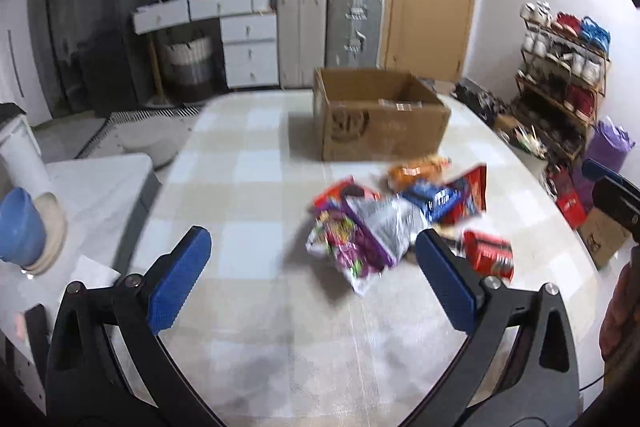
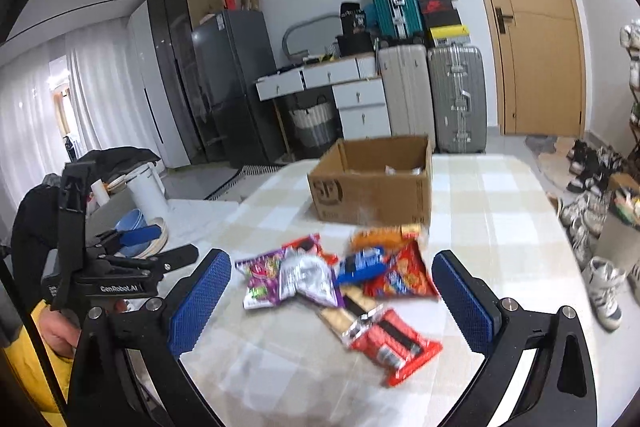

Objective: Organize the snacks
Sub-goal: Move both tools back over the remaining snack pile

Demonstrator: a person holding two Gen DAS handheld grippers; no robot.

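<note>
Right now both grippers hang over a table (image 1: 256,163) with a pale checked cloth, each with its blue-padded jaws spread wide and nothing between the pads. The left gripper (image 1: 312,259) points down at the cloth; the heap of snack packets (image 1: 396,211) lies ahead of it and toward its right finger, whose tip overlaps the near edge of the heap in the left wrist view, though whether it touches cannot be told. Nearest that finger are a purple-and-white candy bag (image 1: 352,251) and a silver packet (image 1: 390,223), with a red packet (image 1: 490,253) just to the right of the finger. The right gripper (image 2: 332,275) frames the same heap more squarely: the purple bag, silver packet, a blue packet (image 2: 360,267) and a red-orange chip bag (image 2: 404,273) sit ahead between its two fingers, and a long red packet (image 2: 394,343) lies closest, near the right finger but apart from it. Beyond the heap stands an open cardboard box (image 2: 372,195), just behind an orange packet (image 2: 380,237). At the left edge of the right wrist view the other gripper's body shows, held by a hand (image 2: 60,335) with a yellow sleeve (image 2: 36,379).
</note>
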